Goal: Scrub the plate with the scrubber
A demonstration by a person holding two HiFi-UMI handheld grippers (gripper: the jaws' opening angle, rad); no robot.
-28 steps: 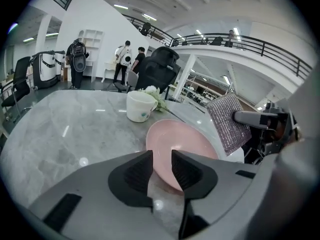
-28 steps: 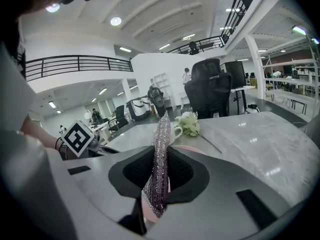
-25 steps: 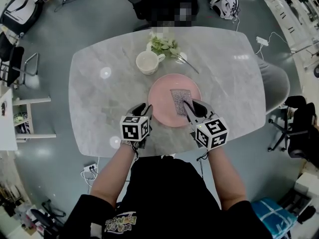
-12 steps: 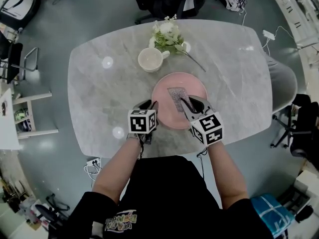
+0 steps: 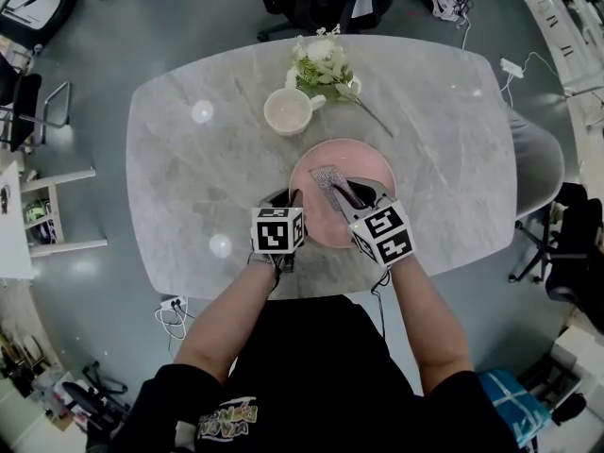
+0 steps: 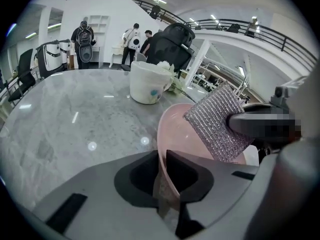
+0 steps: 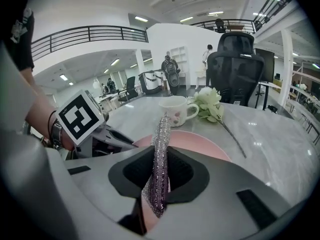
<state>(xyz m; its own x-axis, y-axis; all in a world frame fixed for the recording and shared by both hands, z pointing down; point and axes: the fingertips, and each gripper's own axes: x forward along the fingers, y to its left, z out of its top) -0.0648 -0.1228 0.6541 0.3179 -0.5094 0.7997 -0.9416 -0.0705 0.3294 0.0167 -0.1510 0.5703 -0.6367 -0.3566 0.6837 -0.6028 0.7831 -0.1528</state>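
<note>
Presently, we find the pink plate (image 5: 368, 163) lying on the grey marble tabletop (image 5: 189, 177), towards the edge nearest the person. The left tongs (image 6: 161, 156) sit at the plate's near-left rim. They are closing at this moment, and the left gripper view shows the rim standing between the two pads with both pressed against it.

The right tongs (image 7: 160, 159) are clamped on the scrubber (image 7: 161, 126), a silvery, purple-tinged mesh pad. In the right gripper view it stands edge-on and upright between the pads, projecting forward past the tips. In the head view the scrubber reaches out over the inner face of the plate, left of its centre. We cannot tell whether its lower edge touches the plate surface. The two tongs are near each other, left and right of the plate's near side, and they do not touch.

Beyond the plate, apart from it, stands a white mug (image 5: 286, 111) with its handle turned to the right. Just beside the mug lies a spray of white flowers (image 5: 321, 64), whose thin stem runs down towards the plate's far-right rim. A black office chair (image 7: 235, 59) stands at the far side of the tabletop, and people (image 6: 82, 41) stand in the background of the hall.
</note>
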